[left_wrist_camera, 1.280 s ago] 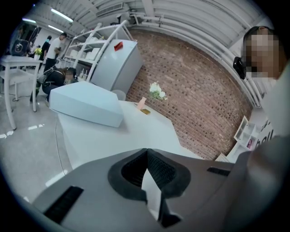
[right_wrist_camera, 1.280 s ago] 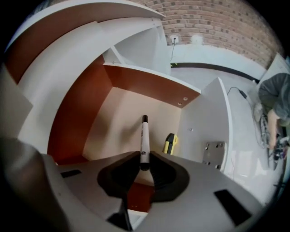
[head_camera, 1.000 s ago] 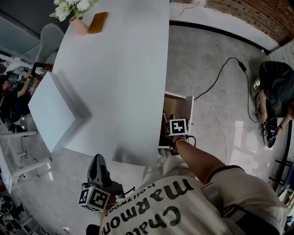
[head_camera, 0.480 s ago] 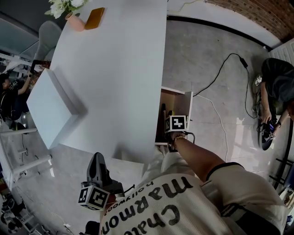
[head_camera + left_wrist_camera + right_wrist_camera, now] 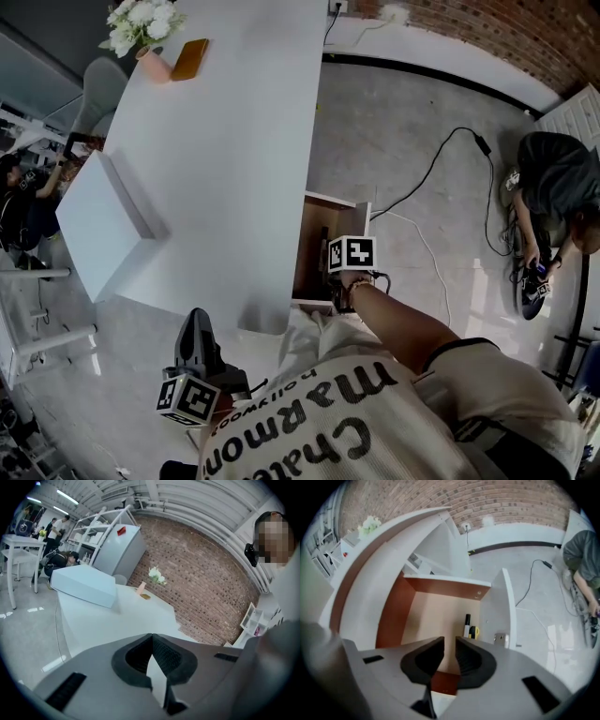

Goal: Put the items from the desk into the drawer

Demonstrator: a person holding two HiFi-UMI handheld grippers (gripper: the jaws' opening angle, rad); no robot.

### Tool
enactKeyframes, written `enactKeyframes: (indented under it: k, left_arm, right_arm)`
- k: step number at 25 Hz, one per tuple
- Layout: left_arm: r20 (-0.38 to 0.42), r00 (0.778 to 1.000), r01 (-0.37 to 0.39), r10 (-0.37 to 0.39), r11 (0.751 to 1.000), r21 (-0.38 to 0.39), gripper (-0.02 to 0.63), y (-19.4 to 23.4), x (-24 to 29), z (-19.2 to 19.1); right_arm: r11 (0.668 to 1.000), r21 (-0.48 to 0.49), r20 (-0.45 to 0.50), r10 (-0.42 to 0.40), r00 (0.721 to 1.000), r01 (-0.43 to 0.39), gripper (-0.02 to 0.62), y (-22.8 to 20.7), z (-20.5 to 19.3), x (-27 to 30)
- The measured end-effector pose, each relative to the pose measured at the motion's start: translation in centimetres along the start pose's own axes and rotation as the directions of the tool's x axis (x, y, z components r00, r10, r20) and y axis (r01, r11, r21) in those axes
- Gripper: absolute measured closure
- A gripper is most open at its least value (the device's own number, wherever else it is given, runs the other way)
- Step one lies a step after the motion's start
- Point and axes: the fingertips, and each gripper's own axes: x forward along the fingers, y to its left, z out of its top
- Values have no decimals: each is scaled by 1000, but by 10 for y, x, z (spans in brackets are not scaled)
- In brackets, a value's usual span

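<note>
R gripper (image 5: 450,641) hangs over the open drawer (image 5: 391,611), pointing steeply down. Its jaws are a little apart w/ nothing betw. them. Just beyond its tips, by the drawer's right wall, are a marker (image 5: 467,624) w/ black cap and a small yellow item (image 5: 474,631) right beside it.

L gripper (image 5: 151,637) is held low off the near edge of the worktop (image 5: 117,620). Jaws are closed tip to tip & empty. Ahead of it & to the left, a white box (image 5: 84,585) lies on the worktop. Well beyond its tips, at the far end, are a pink vase (image 5: 141,588) w/ white flowers (image 5: 155,575) and a flat orange-brown item (image 5: 146,596) just beside the vase. Can't tell what that item is.
</note>
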Motion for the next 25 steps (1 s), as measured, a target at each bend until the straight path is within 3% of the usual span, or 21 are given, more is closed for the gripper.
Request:
enactKeyframes:
  k: [5,9,15,18,22,25]
  left_arm:
    - [42,998,49,-49,999,-1,604,-37,-9,10]
    - [103,989,104,-104,995,7,604,-69,-12,20]
    - [179,973,142,-146,989,32,604,-99,-32,39]
    - [222,958,176,-183,983,55,604,-117,-35,49]
    - [271,932,223,-241,970,97,604,-146,-40,60]
    - [294,918,237,-267,962,134,604,-165,-42,71]
  right_arm:
    - [997,-40,162,73,984,-68,546,22,51,-76]
    - [991,-67,304,132,944,-117,568,37,95,-140]
    - [977,-115,447,211,869,-178,592,60,117,-220]
    - [959,-153,497,285,820,-240,592,78,126,-256]
    - [915,-185,560,399,726,-359,592,102,132,-302]
    - [896,-258,584,443,680,-363,592,120,134,-333]
